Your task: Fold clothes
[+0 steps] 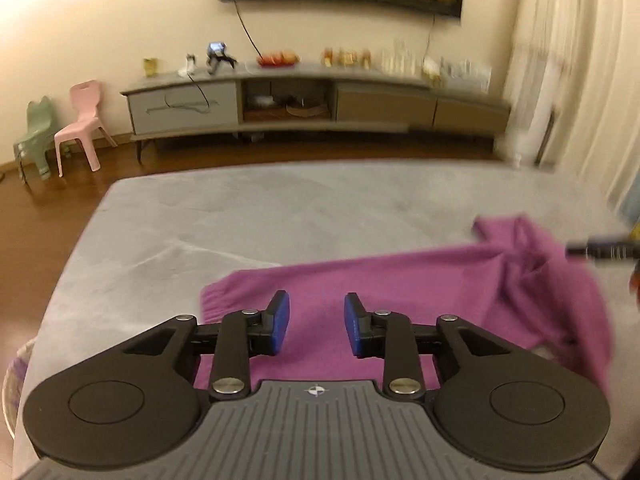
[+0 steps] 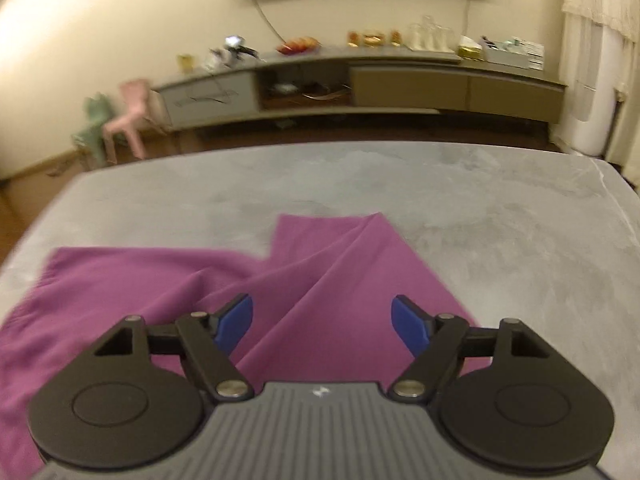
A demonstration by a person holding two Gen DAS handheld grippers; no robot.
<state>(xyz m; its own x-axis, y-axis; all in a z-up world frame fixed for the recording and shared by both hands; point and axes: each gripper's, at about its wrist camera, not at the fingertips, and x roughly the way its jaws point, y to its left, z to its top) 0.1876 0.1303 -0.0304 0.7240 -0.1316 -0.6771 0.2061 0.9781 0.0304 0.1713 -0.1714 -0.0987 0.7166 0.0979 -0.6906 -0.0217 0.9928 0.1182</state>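
Note:
A purple garment [image 1: 400, 280] lies spread on the grey padded surface [image 1: 280, 208], creased and bunched toward its right end. My left gripper [image 1: 317, 322] hovers over the garment's left part with its blue pads apart and nothing pinched between them. In the right wrist view the same purple garment [image 2: 304, 264] shows a sleeve-like flap folded across its upper part. My right gripper [image 2: 322, 326] stands wide open above that fold, its pads clear of the cloth. A dark piece of the other gripper [image 1: 604, 250] pokes in at the right edge of the left wrist view.
The grey surface [image 2: 480, 208] stretches bare beyond the garment to its far edge. Past it are wooden floor, a long low TV cabinet [image 1: 320, 100], two small plastic chairs [image 1: 80, 124] at the left and a curtain [image 1: 580, 80] at the right. A pale basket rim [image 1: 12, 380] shows at the lower left.

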